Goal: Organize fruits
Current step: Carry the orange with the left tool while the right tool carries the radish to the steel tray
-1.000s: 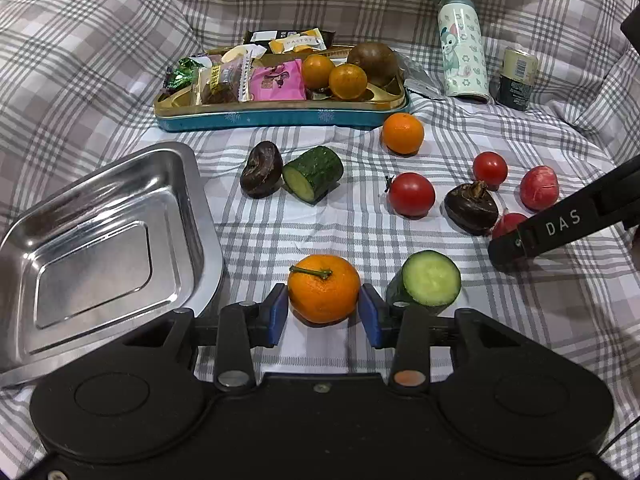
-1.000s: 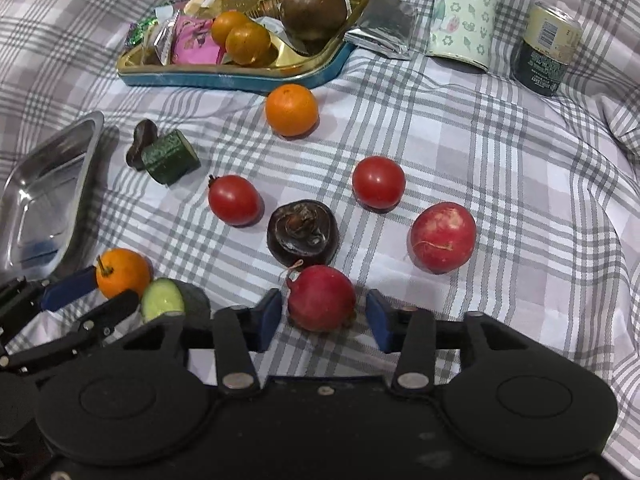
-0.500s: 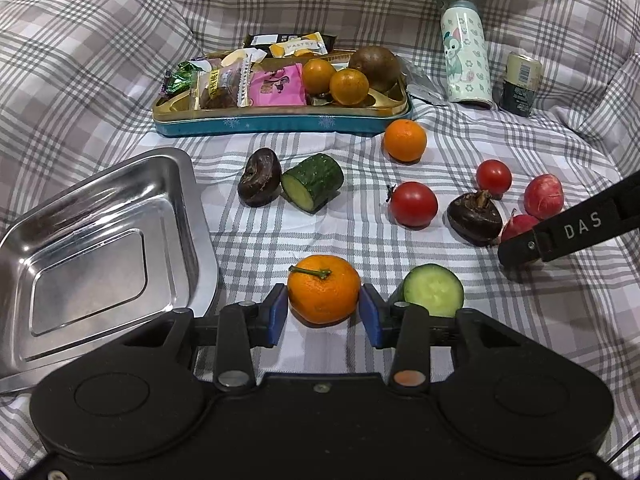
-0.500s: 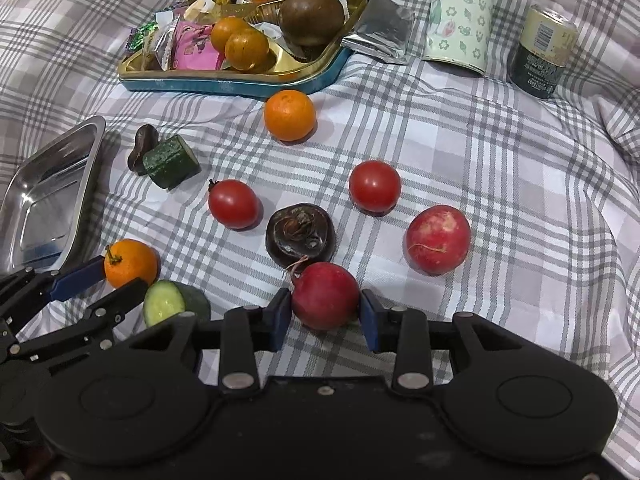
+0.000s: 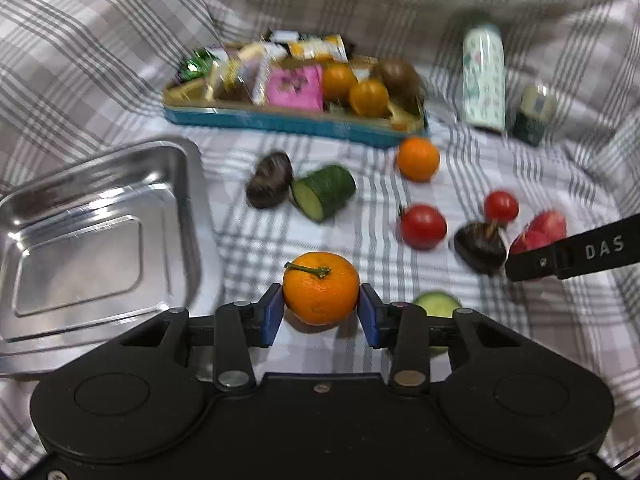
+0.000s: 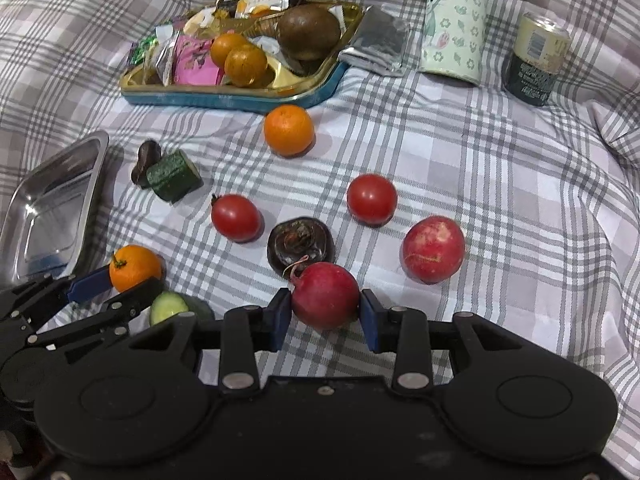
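Observation:
My left gripper (image 5: 321, 312) is shut on a stemmed tangerine (image 5: 321, 288), held just above the checked cloth; it also shows in the right wrist view (image 6: 135, 267). My right gripper (image 6: 325, 316) is shut on a red radish (image 6: 325, 300). An empty steel tray (image 5: 92, 240) lies to the left. On the cloth lie a second tangerine (image 6: 288, 130), two tomatoes (image 6: 236, 218) (image 6: 371, 199), another radish (image 6: 434, 249), a dark water chestnut (image 6: 300, 245), a second chestnut (image 6: 145, 161) and two cucumber pieces (image 6: 174, 176) (image 6: 170, 307).
A blue-and-gold tin (image 6: 240, 96) at the back holds snack packets, two small oranges and a brown fruit. A patterned bottle (image 6: 454, 20) and a small can (image 6: 534, 64) stand at the back right. The cloth rises in folds all around.
Both grippers have closed on their fruit. The left gripper has lifted and moved with the tangerine, blurring its view. The right gripper has pulled the radish slightly clear of the chestnut.

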{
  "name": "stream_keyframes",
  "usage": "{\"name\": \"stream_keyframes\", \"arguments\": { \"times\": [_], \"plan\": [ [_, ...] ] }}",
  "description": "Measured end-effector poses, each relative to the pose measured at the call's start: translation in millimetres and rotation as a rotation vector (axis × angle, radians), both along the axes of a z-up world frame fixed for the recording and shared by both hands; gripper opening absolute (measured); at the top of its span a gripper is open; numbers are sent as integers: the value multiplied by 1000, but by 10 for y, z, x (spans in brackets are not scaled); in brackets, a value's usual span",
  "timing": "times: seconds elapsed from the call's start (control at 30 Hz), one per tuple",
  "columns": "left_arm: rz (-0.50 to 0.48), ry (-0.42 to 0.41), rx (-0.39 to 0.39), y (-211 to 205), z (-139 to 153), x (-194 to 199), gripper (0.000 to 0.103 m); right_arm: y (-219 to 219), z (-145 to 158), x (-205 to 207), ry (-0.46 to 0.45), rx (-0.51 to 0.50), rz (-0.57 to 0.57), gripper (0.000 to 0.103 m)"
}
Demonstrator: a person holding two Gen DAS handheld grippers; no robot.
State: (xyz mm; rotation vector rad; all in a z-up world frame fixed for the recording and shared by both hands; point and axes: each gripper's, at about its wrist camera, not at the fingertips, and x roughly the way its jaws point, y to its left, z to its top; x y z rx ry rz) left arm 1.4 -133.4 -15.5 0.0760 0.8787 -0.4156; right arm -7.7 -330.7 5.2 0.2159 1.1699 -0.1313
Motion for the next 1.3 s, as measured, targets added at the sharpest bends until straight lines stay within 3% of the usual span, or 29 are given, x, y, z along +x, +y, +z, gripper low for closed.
{"name": "stream_keyframes", "arguments": {
  "times": [0.33,0.7,0.83,1.0,1.3],
  "plan": [
    [120,-100,-24,531,417,66,48,213,313,43,-199,19,-24,38],
    [337,-121,31,1370,378,198,48,1059,448,127,-389,103,101,38],
    [387,-128,50,1569,332,197,48,1300,376,173,-409,184,126,38],
    [404,-148,75,1695,260,165,48,1632,239,218,-406,177,174,38],
    [435,-116,12,1796,188,185,48,1839,55,321,-370,184,196,38]
  ]
}}
